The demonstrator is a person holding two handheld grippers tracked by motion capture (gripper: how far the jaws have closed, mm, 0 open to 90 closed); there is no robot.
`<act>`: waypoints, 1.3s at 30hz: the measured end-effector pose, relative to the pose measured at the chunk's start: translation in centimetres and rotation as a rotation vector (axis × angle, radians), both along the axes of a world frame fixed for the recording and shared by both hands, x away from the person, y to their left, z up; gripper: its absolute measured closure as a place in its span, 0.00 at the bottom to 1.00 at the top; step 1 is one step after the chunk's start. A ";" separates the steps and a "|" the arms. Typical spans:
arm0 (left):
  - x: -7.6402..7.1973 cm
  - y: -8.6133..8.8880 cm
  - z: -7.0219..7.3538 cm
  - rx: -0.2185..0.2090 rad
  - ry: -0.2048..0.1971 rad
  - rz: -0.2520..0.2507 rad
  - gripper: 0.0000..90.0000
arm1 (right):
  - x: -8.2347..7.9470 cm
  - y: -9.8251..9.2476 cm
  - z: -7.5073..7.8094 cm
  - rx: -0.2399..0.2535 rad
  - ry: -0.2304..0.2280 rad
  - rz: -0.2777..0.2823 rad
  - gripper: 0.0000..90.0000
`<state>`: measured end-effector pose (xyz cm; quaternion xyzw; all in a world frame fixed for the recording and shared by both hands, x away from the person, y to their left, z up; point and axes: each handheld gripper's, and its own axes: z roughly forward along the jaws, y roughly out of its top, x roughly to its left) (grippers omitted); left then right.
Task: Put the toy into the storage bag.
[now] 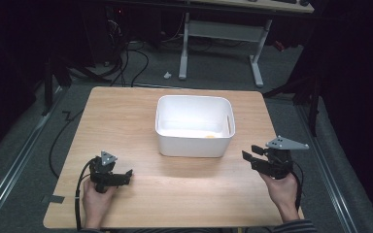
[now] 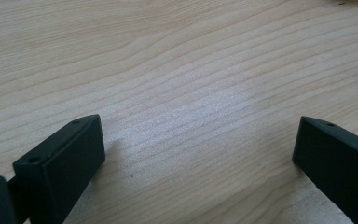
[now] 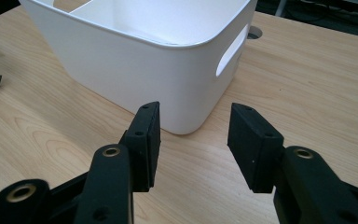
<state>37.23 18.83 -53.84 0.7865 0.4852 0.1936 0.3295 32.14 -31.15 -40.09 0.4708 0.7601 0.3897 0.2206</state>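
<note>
Right gripper (image 1: 250, 154): held over the table's near right corner, pointing toward the white bin (image 1: 194, 125); in the right gripper view its jaws stand partly apart with nothing between them, aimed at the bin's near corner.
Left gripper (image 1: 127, 175): low over the near left of the table (image 1: 126, 111), well apart from the bin; in the left gripper view its jaws are spread wide over bare wood — nothing pinched.
Bin position: upright at the middle of the table, a little toward the far side, with a slot handle in the wall that faces the right gripper.
Bin contents: one small yellow-orange item (image 1: 210, 136) lies on the floor near the front right corner; too small to tell what it is. The rest of the floor looks bare white.
Work done, as I judge it: whatever was to go into the bin seems to be in — both grippers are empty, and no loose piece lies on the wood around them.
Work left: probably little. If the bin itself is to be moved, the right gripper is the nearer one, facing the handle side, but it is not touching the wall yet.
</note>
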 end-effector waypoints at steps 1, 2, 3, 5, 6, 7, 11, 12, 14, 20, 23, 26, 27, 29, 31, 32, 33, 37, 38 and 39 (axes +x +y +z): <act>0.0 0.0 0.0 0.000 0.000 0.000 0.03 | 0.0 0.0 0.0 0.000 0.000 0.000 0.60; 0.0 0.0 0.0 0.000 0.000 0.000 0.03 | 0.1 0.0 -0.1 0.000 -0.001 0.004 0.60; 0.0 0.0 0.0 0.000 0.000 0.000 0.03 | 0.2 0.0 -0.3 0.007 0.005 0.000 0.60; 0.0 0.0 0.0 -0.001 0.000 0.000 0.03 | 0.4 0.2 -0.9 0.012 0.020 0.001 0.59; 0.0 0.0 0.0 -0.001 0.000 0.000 0.03 | 0.4 0.2 -0.9 0.012 0.020 0.001 0.59; 0.0 0.0 0.0 0.000 0.000 -0.001 0.03 | 0.5 0.3 -1.1 0.012 0.023 0.004 0.59; 0.0 0.0 0.0 0.000 0.000 0.000 0.03 | 0.7 0.6 -1.8 0.009 0.040 0.007 0.59; 0.0 0.0 0.0 0.000 0.000 0.000 0.03 | 0.7 0.7 -2.1 0.012 0.047 0.009 0.59; 0.0 0.0 0.0 0.000 0.000 -0.001 0.03 | 0.9 0.8 -2.7 0.009 0.062 0.008 0.58; 0.0 0.0 0.0 0.000 0.000 -0.001 0.03 | 0.9 1.0 -3.5 0.025 0.074 0.002 0.58; 0.0 0.0 0.0 0.000 0.001 -0.001 0.03 | 0.9 1.0 -4.2 0.037 0.075 0.004 0.58; 0.0 0.0 0.0 0.000 0.001 -0.001 0.03 | 1.0 1.1 -4.9 0.047 0.079 0.001 0.57; 0.0 0.0 0.0 0.000 0.001 -0.001 0.03 | 1.0 1.1 -4.9 0.047 0.079 0.001 0.57; 0.0 0.0 0.0 0.000 -0.001 0.000 0.03 | 1.1 1.2 -5.1 0.051 0.083 0.001 0.56; 0.0 0.0 0.0 0.000 -0.001 0.000 0.03 | 1.1 1.4 -5.3 0.047 0.082 0.001 0.56; 0.0 0.0 0.0 0.000 -0.001 0.000 0.03 | 1.1 1.5 -5.7 0.050 0.084 -0.001 0.56; 0.0 0.0 0.0 0.000 -0.001 0.000 0.03 | 1.1 1.5 -5.7 0.050 0.084 -0.001 0.56; 0.0 0.0 0.0 0.000 -0.001 0.000 0.03 | 1.2 1.6 -6.7 0.055 0.102 -0.005 0.55; 0.0 0.0 0.0 0.000 -0.001 0.000 0.03 | 1.2 1.6 -6.7 0.055 0.102 -0.005 0.55; 0.0 0.0 0.0 0.000 -0.001 0.000 0.03 | 1.3 1.7 -6.9 0.051 0.107 -0.005 0.54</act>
